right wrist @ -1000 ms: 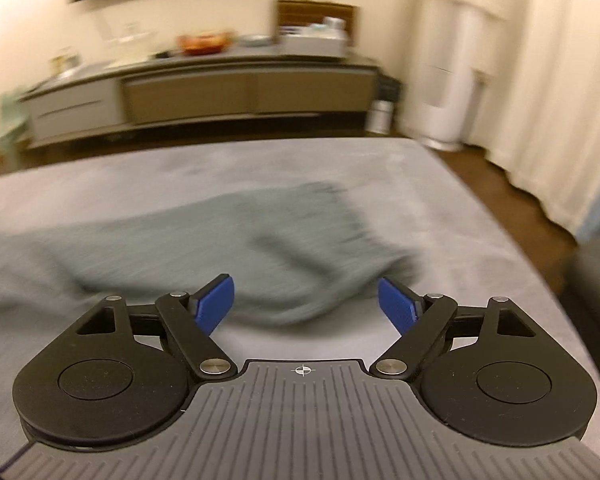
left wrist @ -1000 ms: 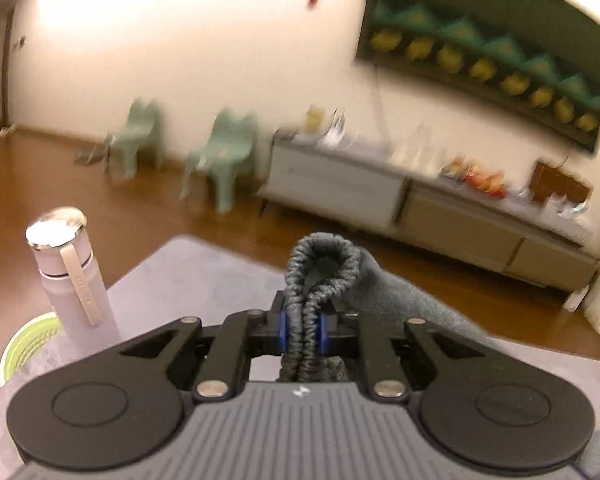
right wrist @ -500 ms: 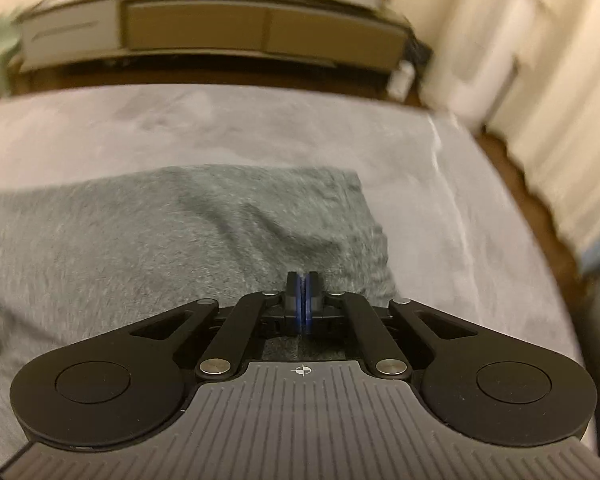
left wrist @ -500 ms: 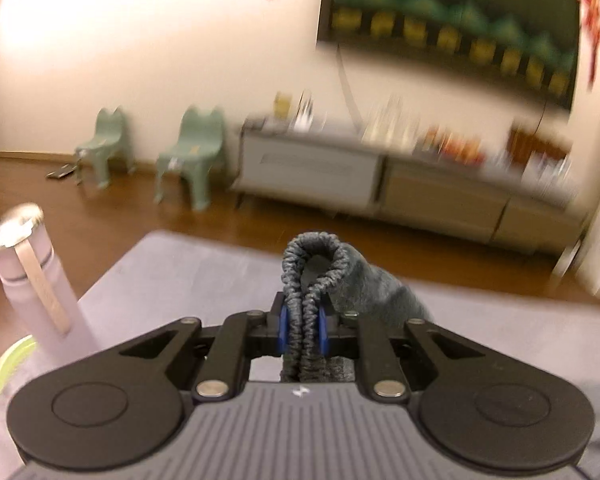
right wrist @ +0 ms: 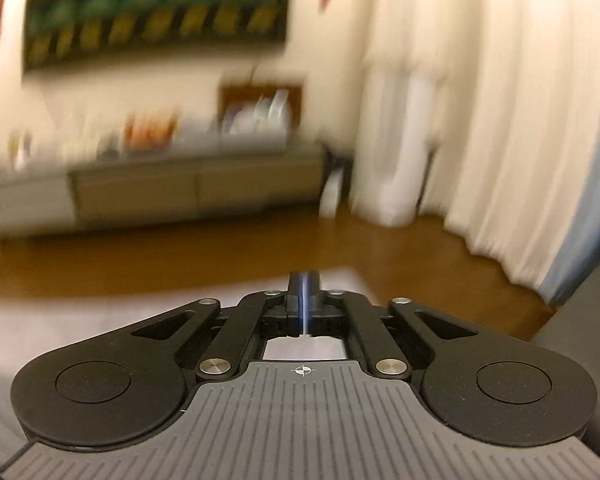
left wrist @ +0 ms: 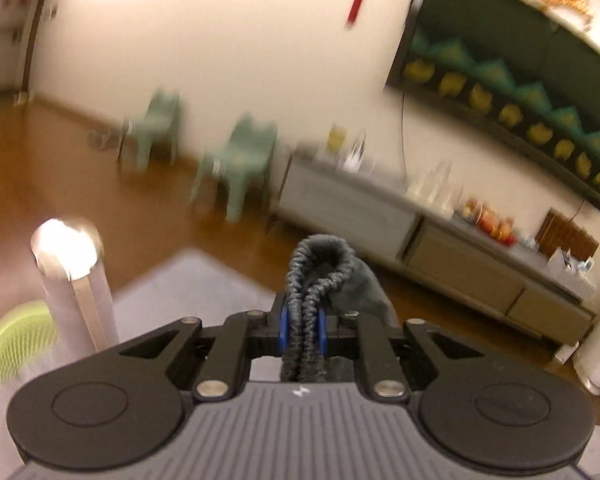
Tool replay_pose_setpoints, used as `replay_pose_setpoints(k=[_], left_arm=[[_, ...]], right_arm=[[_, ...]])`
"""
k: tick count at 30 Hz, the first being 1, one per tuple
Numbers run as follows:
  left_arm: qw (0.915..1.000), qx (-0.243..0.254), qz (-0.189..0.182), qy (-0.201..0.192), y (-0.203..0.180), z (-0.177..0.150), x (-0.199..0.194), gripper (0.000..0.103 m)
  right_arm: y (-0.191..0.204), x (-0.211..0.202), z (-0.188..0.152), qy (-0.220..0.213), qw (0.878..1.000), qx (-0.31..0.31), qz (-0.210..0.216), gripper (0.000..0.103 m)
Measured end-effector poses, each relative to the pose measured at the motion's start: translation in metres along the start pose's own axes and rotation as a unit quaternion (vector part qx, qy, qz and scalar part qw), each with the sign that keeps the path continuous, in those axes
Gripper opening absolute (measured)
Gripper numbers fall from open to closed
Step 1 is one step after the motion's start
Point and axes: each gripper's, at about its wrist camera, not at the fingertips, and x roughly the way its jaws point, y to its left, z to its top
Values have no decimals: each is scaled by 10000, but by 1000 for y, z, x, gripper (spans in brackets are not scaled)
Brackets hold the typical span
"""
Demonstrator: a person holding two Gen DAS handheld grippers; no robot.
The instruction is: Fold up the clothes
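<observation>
In the left wrist view my left gripper (left wrist: 302,320) is shut on the ribbed, gathered edge of a dark grey garment (left wrist: 356,284). That edge loops up above the blue pads, and the rest of the cloth falls away behind and to the right. My right gripper (right wrist: 304,300) is shut, its blue pads pressed together. No cloth shows between them, and the garment is out of sight in this blurred right wrist view. Both grippers are raised above the grey table (left wrist: 204,276), which the right wrist view shows as a pale band (right wrist: 100,320).
A pale pink bottle (left wrist: 76,280) with a shiny cap stands at the table's left, a green mesh basket (left wrist: 16,344) beside it. Beyond the table are wooden floor, two green chairs (left wrist: 240,160), a long sideboard (left wrist: 460,264) and white curtains (right wrist: 520,120).
My right gripper closed over the garment half a second ago, then swung up to face the room; the cloth has left its view. The left gripper keeps its hold and has tilted.
</observation>
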Motion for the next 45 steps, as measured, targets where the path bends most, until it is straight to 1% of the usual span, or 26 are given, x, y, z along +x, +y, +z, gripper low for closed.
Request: replay_pose_setpoints(k=[1,2,3,4,5,8,12,13,14,15,16,17,18,20,23,25,27,30,32,33,35,36,37,38,42,45], left_arm=[[9999,-51,-84,19,2,-7,-1,14],[9999,2,-135,-1,3,-15,-6,14],[9997,121,-187,-17,5,-23,-10,14],[9995,242,-220,-33,7,-31,-14,14],[9992,351,-194,-49,9,-36,-17,14],[9989,419,-229,-29,19,-45,-23,14],[9982,503,-324,-53,20,-54,-26,14],[9978,548,-364,-25,18,-58,-26,14],[9974,592,-403,-3,16,-61,-27,14],[9970,628,-446,-33,15,-61,-30,14],[9966,631,-506,-159,17,-56,-40,14],[9960,635,-566,-285,19,-51,-49,13],[9952,638,-625,-411,21,-46,-59,13],[9929,644,-744,-663,24,-36,-77,13],[9886,621,-914,-1020,29,-20,-104,13],[9901,460,-828,-1035,22,1,-99,13],[9951,352,-562,-737,5,19,-69,14],[9992,376,89,35,-27,33,3,14],[9935,650,684,640,-46,19,60,15],[9898,801,845,815,-50,8,78,19],[9862,839,1038,976,-47,-14,93,19],[9886,769,923,907,-40,-23,89,21],[9898,757,826,884,-31,-30,83,23],[9903,770,741,887,-21,-38,74,30],[9931,675,393,877,22,-66,20,45],[9931,640,248,949,54,-88,-21,54]], right_arm=[[8,17,-11,433,9987,-86,242,19],[14,25,-27,723,9959,-111,538,40],[19,24,-48,813,9941,-179,688,53],[23,24,-70,892,9923,-250,827,71],[28,23,-92,969,9901,-321,966,74],[21,24,-140,1075,9915,-118,726,74],[0,28,-157,1042,9826,1133,1036,73],[-3,31,-157,994,9779,1418,1169,68],[2,39,-156,1086,9761,1503,1130,58],[7,48,-155,1188,9744,1574,1080,40],[9,54,-155,1233,9730,1581,1140,3],[11,59,-156,1275,9716,1585,1206,1],[11,53,-154,1128,9739,1582,1170,0],[1,18,-139,501,9725,1736,1472,0],[-24,-54,-98,-502,9670,1750,1783,0],[-41,-91,-65,-969,9650,1767,1677,0],[-48,-98,-37,-1070,9678,1787,1412,0],[-28,-47,6,-569,9820,1615,801,0],[-11,-6,-4,-160,9866,1495,627,1],[-3,15,-10,43,9882,1434,543,4],[13,55,-21,448,9897,1309,375,25],[21,75,-26,651,9896,1246,291,29],[29,95,-32,853,9891,1182,207,40],[30,89,-46,815,9896,1133,355,48],[26,42,-100,795,9903,849,756,52],[23,-17,-137,735,9885,781,1064,60]])
